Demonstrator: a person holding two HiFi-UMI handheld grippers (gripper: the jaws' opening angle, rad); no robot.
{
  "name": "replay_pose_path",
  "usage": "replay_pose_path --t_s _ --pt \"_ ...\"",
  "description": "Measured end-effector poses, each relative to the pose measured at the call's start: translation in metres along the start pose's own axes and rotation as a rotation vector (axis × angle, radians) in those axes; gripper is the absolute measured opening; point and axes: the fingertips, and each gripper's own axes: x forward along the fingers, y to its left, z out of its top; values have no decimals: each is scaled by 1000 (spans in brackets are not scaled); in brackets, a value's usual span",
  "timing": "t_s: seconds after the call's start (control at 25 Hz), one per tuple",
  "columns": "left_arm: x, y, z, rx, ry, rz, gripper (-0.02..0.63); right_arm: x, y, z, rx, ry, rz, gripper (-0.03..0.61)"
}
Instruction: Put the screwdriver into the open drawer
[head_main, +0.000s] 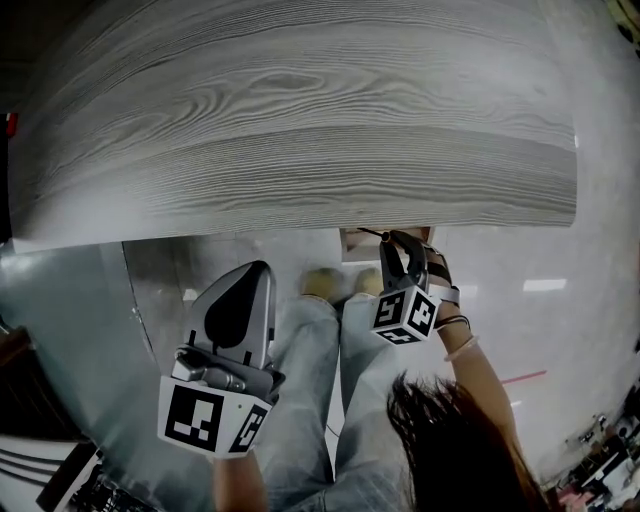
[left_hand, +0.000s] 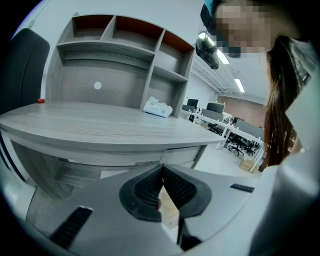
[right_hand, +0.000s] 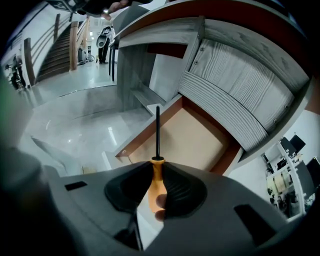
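Currently your right gripper (right_hand: 156, 162) clamps the screwdriver (right_hand: 157, 186), aimed at the open drawer (right_hand: 196, 136); your left gripper (left_hand: 162, 169) sits closed, empty.

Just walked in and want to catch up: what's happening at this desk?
A person holds a tool in each hand. The right tool is clamped on the orange handle of a screwdriver, whose shaft points toward the open drawer under the desk. The screwdriver is not yet set down inside. The left tool is shut on nothing.
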Motion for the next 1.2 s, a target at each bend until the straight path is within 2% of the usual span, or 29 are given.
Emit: replay_pose_path --t_s 0.2,0.44,0.88,1.2 --pt "4 5 -4 0 -3 4 17 15 4 -11 -34 24 -5 84" --pt "11 4 -12 -1 -4 1 17 31 7 -19 -26 48 2 84" --pt "17 5 -22 -12 6 -12 17 56 9 -30 -90 85 -27 84" --pt "29 -3 -32 -20 24 -26 17 70 11 -43 -152 130 -12 84"
